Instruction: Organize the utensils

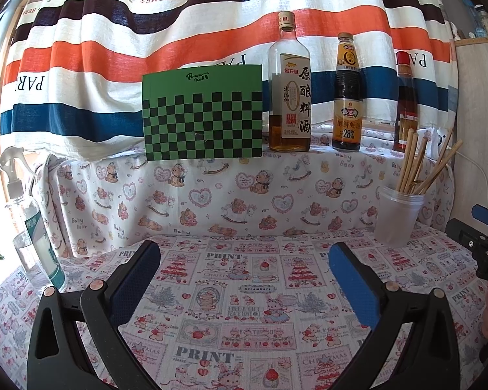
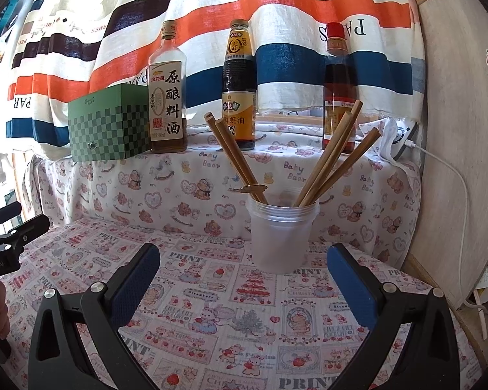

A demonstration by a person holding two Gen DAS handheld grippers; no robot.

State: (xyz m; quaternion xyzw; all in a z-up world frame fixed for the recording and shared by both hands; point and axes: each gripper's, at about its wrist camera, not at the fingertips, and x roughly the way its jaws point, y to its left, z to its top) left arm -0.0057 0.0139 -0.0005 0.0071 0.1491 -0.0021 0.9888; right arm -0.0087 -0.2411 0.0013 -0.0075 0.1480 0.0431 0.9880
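Observation:
A translucent plastic cup [image 2: 281,237] stands on the printed tablecloth and holds several wooden chopsticks [image 2: 333,152] and a small gold utensil [image 2: 252,189] leaning on its rim. My right gripper [image 2: 244,268] is open and empty, just in front of the cup. The cup [image 1: 397,219] and chopsticks [image 1: 413,162] show at the right of the left wrist view. My left gripper [image 1: 244,268] is open and empty over the cloth, left of the cup. The right gripper's body shows at the left wrist view's right edge.
A raised ledge behind holds a green checkered box [image 1: 203,113], a cooking wine bottle [image 1: 289,91], an oyster sauce bottle [image 1: 348,97] and a red-capped bottle [image 1: 405,104]. A spray bottle [image 1: 26,221] stands far left. A wooden board [image 2: 462,130] and white cable [image 2: 452,169] stand on the right.

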